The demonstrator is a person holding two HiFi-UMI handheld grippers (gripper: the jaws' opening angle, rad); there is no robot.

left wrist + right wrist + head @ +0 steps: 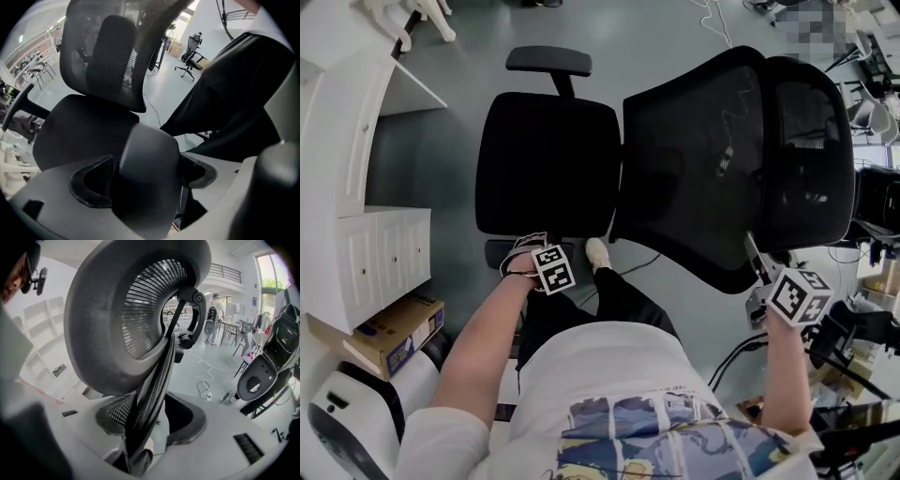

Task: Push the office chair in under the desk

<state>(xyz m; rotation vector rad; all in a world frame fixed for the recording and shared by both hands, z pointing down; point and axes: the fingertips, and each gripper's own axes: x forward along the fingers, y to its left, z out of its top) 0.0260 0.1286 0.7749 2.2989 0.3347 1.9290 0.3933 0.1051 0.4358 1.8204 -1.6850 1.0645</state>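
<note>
Even, bright indoor light; soft shadows; gripper views fisheye-warped, dark corners, near foreground blurred.

The office chair (675,159) is black all over, with a broad padded seat (548,164), a tall curved mesh backrest (703,169) and a mesh headrest (811,150) set behind the top of it. It stands on the grey floor (441,159). Seen from above, the seat lies to the left of the backrest, with one flat armrest (549,61) on the far side and the other, smooth and rounded (145,183), on the near side.
</note>
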